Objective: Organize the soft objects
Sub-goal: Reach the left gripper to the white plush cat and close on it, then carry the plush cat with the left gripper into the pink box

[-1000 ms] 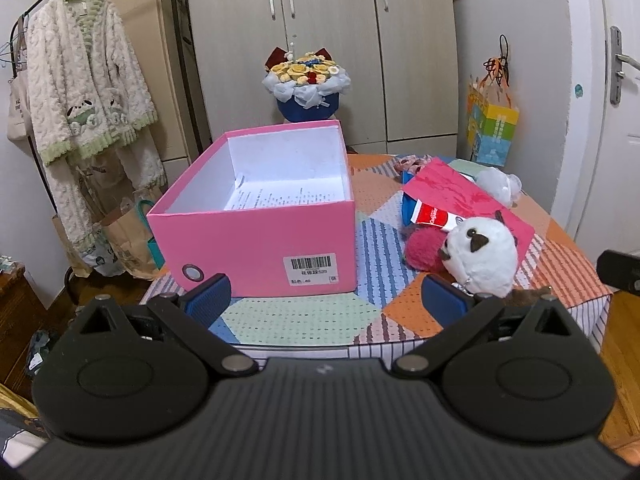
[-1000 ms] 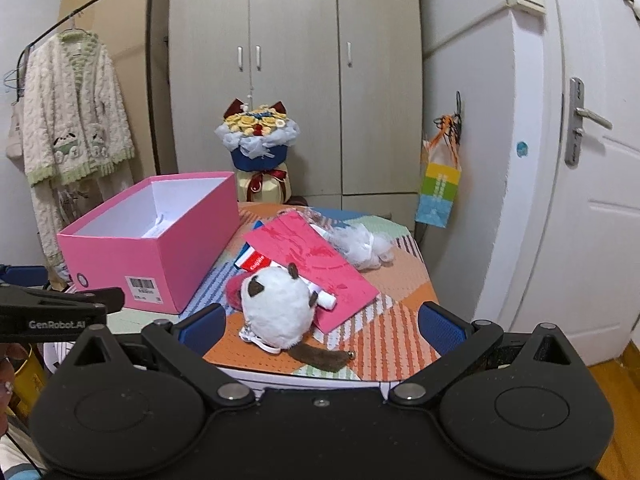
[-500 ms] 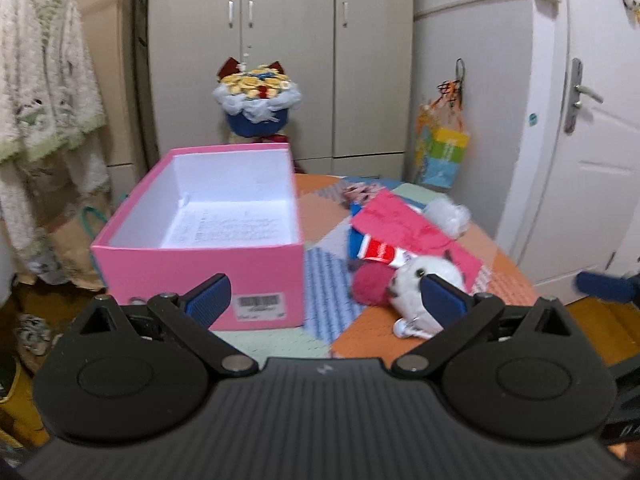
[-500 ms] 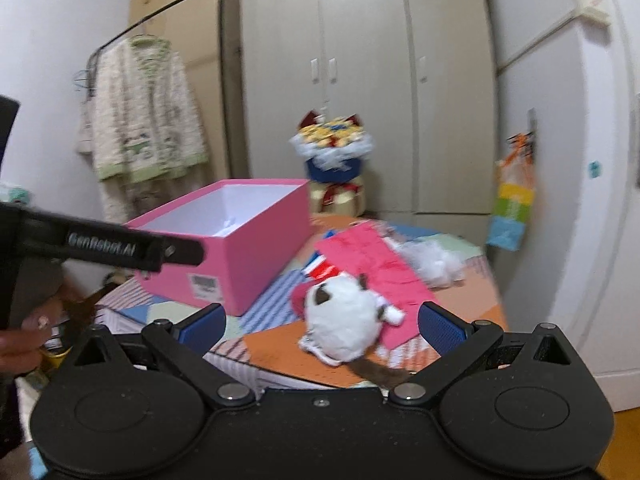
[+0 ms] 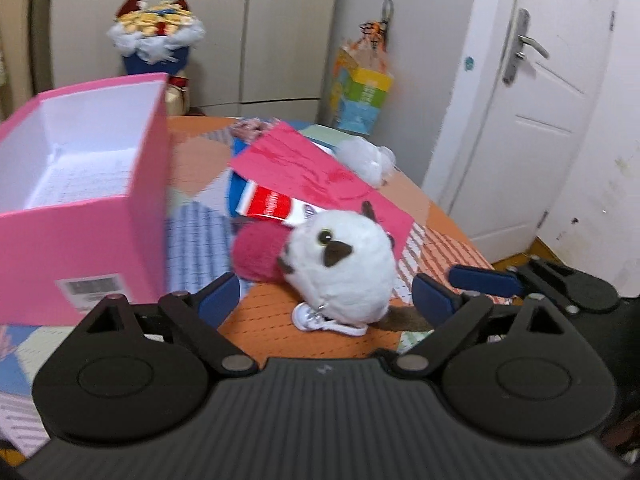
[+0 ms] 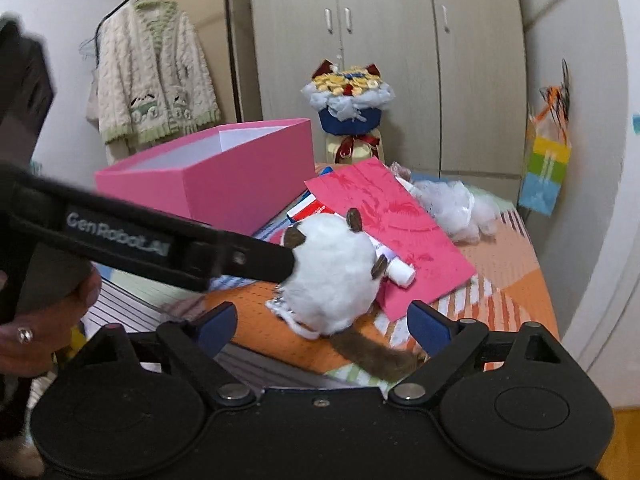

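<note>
Left wrist: round fluffy plush toy [image 5: 340, 268].

A small bedroom corner with pale cupboards and a white door around my table.

Behind my round table with its patchwork cloth [image 5: 440, 248] stood a tall beige wardrobe with slim metal handles [image 6: 384, 60]. To my right was a white panelled door with a silver lever handle [image 5: 532, 92], and a strip of orange-brown wooden floor [image 5: 516, 254] showed at its foot. To my left a cream cable-knit cardigan with green trim [image 6: 154, 76] hung from a black clothes rail against the white wall [image 6: 60, 8]. A multicoloured paper gift bag [image 6: 546, 168] hung on the cupboard side.
</note>
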A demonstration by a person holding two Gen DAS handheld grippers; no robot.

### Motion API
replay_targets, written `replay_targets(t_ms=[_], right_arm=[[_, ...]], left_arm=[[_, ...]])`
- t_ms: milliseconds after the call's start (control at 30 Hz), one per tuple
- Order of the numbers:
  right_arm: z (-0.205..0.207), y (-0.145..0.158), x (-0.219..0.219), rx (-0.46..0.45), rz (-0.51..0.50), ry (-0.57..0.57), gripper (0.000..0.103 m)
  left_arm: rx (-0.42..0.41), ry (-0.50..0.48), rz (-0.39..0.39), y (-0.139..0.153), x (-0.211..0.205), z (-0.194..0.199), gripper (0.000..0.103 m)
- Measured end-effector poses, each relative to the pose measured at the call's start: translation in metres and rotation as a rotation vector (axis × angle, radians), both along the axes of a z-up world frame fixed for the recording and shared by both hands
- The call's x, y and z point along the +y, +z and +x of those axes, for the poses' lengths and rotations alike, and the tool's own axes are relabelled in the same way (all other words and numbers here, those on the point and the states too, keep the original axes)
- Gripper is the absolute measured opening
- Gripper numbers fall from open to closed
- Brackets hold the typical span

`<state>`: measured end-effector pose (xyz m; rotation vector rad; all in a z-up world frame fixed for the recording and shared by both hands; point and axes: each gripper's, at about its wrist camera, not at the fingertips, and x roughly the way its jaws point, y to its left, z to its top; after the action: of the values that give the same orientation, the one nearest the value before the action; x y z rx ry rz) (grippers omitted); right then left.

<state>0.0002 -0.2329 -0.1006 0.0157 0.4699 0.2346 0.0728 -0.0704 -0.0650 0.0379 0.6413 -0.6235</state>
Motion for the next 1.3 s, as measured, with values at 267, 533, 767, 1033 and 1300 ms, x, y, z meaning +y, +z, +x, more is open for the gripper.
replay_targets(t_ms=[267, 533, 767, 1033, 1300], right_arm=[[0.031, -0.024, -0.008, 0.01, 0.052, 0.036, 0.087], [0.038, -0.033, 0.001, -0.016, 0.024, -0.001, 0.087], [0.03, -0.028, 0.002, -0.019, 0.044, -0.004, 0.062], [0.022, -0.02, 0.011, 0.025, 0.021, -0.006, 0.062], [0.017, -0.014, 0.019, 0.081, 0.019, 0.0, 0.061]], left_arm=[[0.014, -0.025, -0.036, -0.018, -0.005, 0.022, 0.075], [0.013, -0.043, -0.025, -0.028, -0.016, 0.022, 0.068], [0.0, -0.051, -0.023, -0.025, -0.016, 0.013, 0.058], [0.055, -0.05, -0.034, -0.021, -0.009, 0.007, 0.058], [0.132, -0.043, -0.035, -0.017, -0.001, 0.004, 0.058]])
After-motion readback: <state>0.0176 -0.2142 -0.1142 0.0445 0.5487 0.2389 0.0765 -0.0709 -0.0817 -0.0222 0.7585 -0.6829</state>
